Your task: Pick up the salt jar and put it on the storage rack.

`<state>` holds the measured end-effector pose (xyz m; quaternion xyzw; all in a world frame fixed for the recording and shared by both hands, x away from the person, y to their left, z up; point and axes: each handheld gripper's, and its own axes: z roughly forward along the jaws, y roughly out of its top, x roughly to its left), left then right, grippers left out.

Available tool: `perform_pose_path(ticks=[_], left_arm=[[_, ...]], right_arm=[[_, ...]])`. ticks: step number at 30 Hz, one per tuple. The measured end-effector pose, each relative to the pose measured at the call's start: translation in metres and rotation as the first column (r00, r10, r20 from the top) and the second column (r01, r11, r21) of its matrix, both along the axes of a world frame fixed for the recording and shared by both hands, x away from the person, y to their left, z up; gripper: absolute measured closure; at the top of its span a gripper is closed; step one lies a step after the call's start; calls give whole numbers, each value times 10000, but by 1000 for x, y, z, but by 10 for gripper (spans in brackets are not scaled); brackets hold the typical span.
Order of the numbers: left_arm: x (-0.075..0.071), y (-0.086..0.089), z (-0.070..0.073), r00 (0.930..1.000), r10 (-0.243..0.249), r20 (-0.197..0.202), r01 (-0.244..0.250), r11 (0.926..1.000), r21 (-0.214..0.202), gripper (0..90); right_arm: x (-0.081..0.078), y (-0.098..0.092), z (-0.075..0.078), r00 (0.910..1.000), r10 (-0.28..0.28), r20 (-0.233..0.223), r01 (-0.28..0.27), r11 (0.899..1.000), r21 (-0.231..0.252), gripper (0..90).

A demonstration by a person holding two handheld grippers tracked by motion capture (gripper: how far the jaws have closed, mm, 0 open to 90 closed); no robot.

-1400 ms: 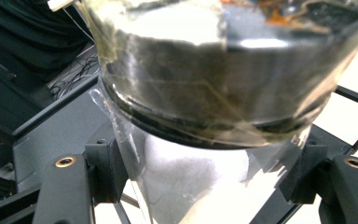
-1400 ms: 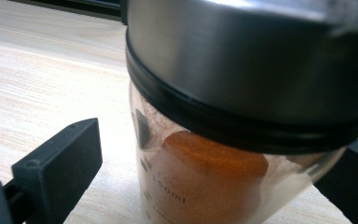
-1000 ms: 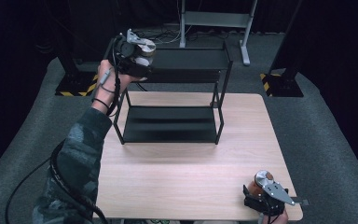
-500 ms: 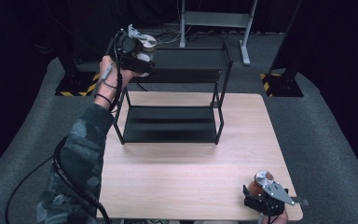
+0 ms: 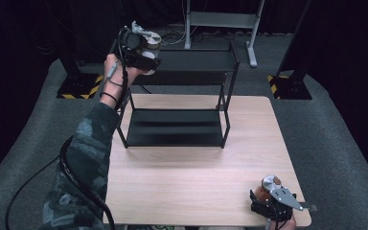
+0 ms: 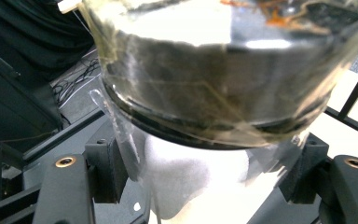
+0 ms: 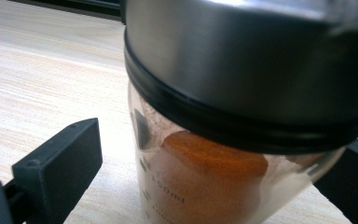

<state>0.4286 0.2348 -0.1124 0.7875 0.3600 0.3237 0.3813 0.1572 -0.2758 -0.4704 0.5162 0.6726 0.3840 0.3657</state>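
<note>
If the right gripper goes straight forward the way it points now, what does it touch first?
The spice jar with orange powder and a metal lid. It already stands between the jaws of the right gripper, with gaps visible on both sides, so the gripper would probably push against the jar itself.

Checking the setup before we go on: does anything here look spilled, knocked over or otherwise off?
Nothing stands out. The black rack stands square on the table, with no spill visible. The left gripper holds a jar of white contents up by the rack's top shelf; the right gripper has a jar of orange powder between its jaws at the near right corner.
</note>
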Motion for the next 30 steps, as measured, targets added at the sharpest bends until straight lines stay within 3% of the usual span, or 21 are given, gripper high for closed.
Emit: perform_pose_path(ticks=[8,17,30], left_arm=[[9,0,-3,9998,122,-166,-131,9983,-572,308],[18,6,-10,9987,459,-220,-487,9869,-1538,308],[27,-4,-22,9966,816,-128,-825,9768,-1976,308]], right_arm=[[0,0,0,10000,15,23,-15,10000,4,0],[-1,0,-1,10000,11,35,-11,10000,1,0],[-1,0,-1,10000,8,67,-8,10000,-16,0]])
